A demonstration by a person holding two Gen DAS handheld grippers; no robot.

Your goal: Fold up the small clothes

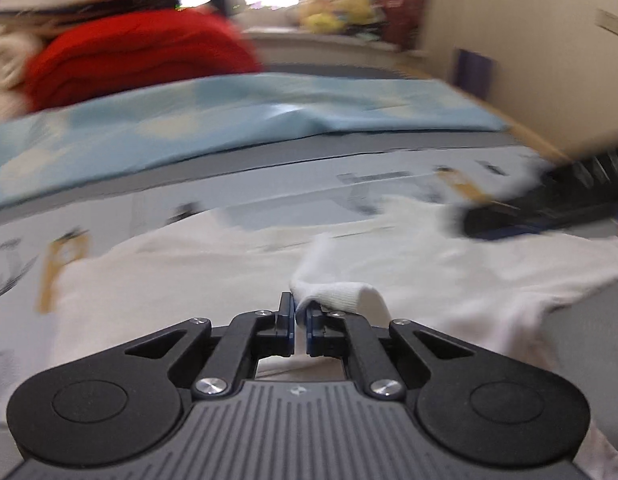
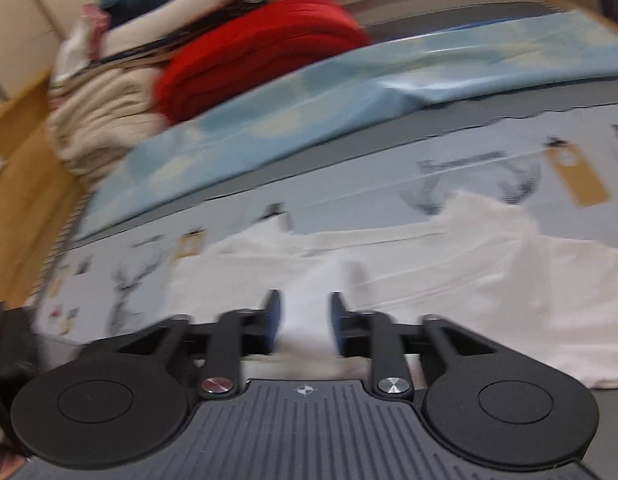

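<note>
A small white sock (image 1: 341, 294) lies on a flat white garment (image 1: 169, 280) spread over a pale printed sheet (image 1: 269, 192). My left gripper (image 1: 300, 314) is shut on the sock's near edge, and the ribbed cuff bulges to the right of its fingers. In the right wrist view, white sock fabric (image 2: 305, 320) runs between the jaws of my right gripper (image 2: 304, 312), which stand apart and open. The same white garment (image 2: 489, 280) stretches away to the right there. Both views are blurred.
A light blue cloth with cloud shapes (image 1: 229, 120) lies behind the sheet. Further back is a pile with a folded red cloth (image 2: 261, 52) and a cream blanket (image 2: 97, 120). Wooden floor (image 2: 17, 184) shows at left. A blurred black housing (image 1: 549, 208) sits at right.
</note>
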